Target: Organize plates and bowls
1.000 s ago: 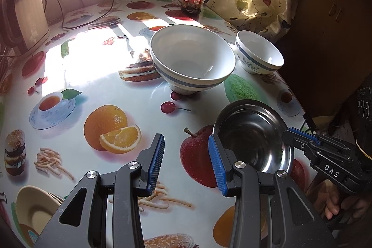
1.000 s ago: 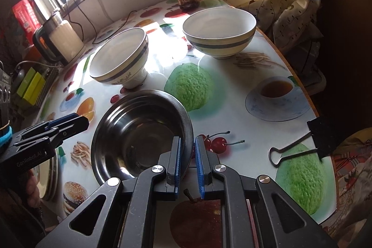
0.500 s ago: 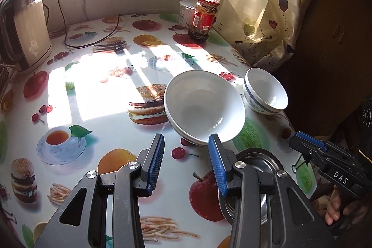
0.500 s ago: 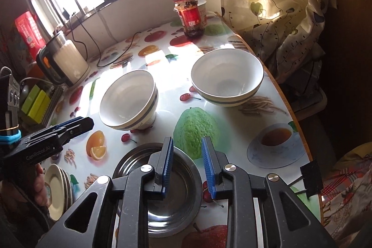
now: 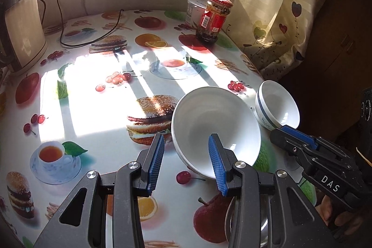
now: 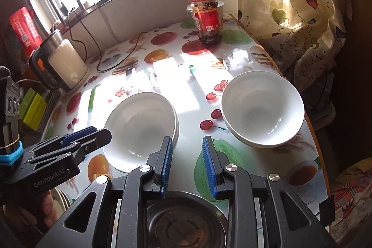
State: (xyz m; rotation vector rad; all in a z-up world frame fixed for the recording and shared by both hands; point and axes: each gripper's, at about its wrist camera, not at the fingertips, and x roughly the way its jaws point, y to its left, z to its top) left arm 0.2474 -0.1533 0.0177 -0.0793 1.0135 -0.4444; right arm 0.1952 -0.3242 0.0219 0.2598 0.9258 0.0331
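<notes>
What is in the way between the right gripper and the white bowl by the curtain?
Nothing visible. From the right gripper, only bare printed tablecloth lies before the white bowl. The steel bowl sits below the gripper.

Glossy white ceramic bowls (image 6: 141, 127), shiny steel dish (image 6: 186, 222), glossy printed tablecloth (image 5: 93, 108)

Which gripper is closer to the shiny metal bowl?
Right. The right gripper hangs just above the metal bowl, jaws open. The left gripper sits off to the bowl's left, over the nearer white bowl.
</notes>
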